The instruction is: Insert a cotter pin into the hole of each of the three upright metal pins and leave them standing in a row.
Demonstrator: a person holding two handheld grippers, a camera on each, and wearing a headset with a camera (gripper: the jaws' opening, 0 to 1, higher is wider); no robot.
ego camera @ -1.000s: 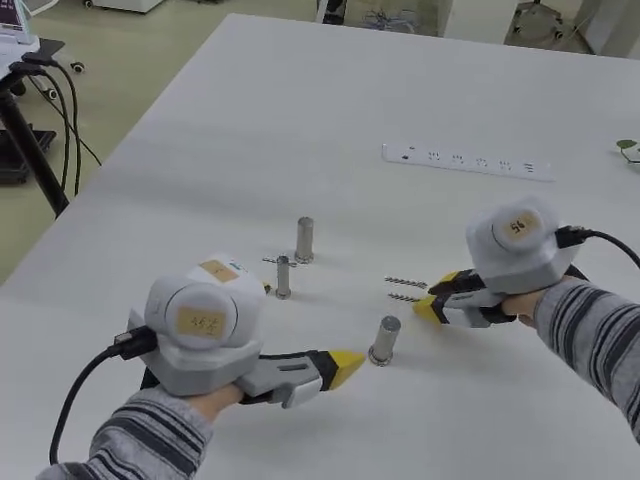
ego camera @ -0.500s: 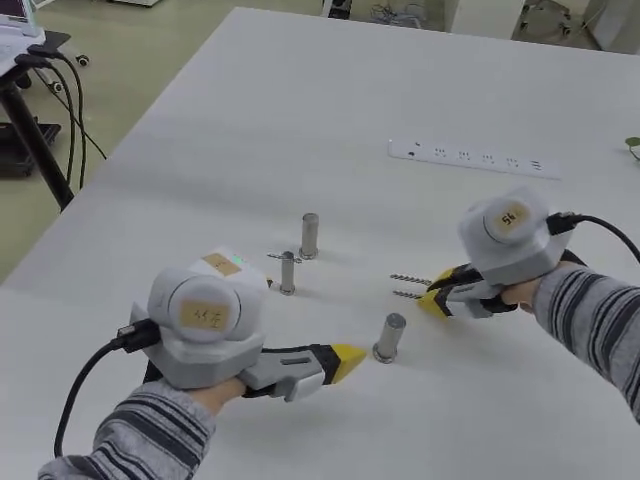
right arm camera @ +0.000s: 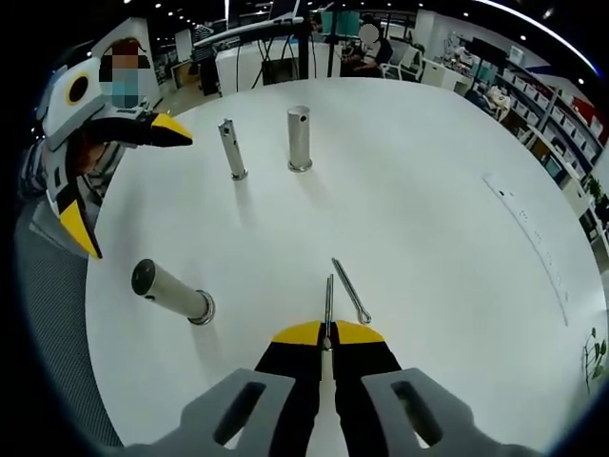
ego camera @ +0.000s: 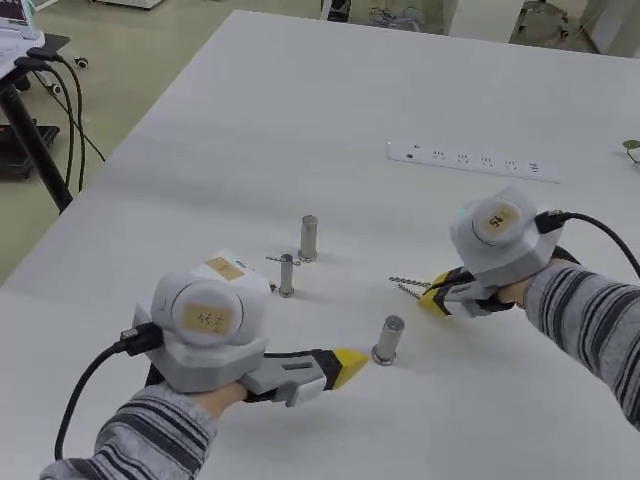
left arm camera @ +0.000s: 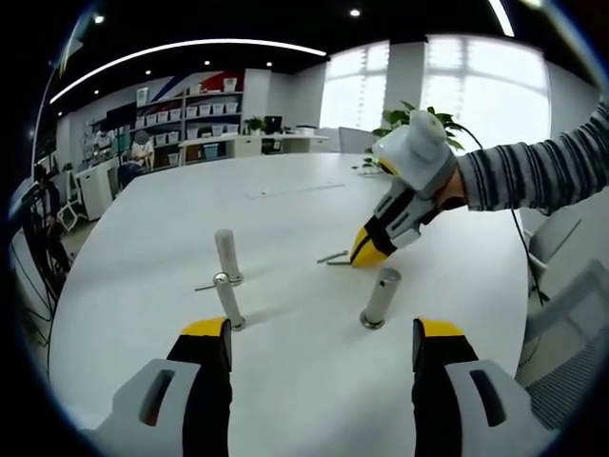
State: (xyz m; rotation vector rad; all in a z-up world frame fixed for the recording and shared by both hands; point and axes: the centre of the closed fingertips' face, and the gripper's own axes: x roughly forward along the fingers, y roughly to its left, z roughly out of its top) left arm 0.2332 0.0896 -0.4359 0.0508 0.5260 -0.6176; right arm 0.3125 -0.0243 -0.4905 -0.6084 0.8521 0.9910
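Right gripper (right arm camera: 326, 333) fingers are clamped on a cotter pin (right arm camera: 328, 300) near the closest metal pin (right arm camera: 171, 288) (left gripper (left arm camera: 322, 328) fingers apart).

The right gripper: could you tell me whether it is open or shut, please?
Shut: the right gripper has its yellow tips pressed together on one cotter pin.

metal pins (ego camera: 307, 238) (ego camera: 287, 275) (ego camera: 387, 340): 3 | cotter pins (ego camera: 275, 261) (right arm camera: 328, 309) (right arm camera: 350, 289): 3 | power strip (ego camera: 470, 160): 1

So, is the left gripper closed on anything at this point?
No: in the left gripper view, the left gripper has its two yellow-tipped jaws wide apart, with nothing gripped between them.
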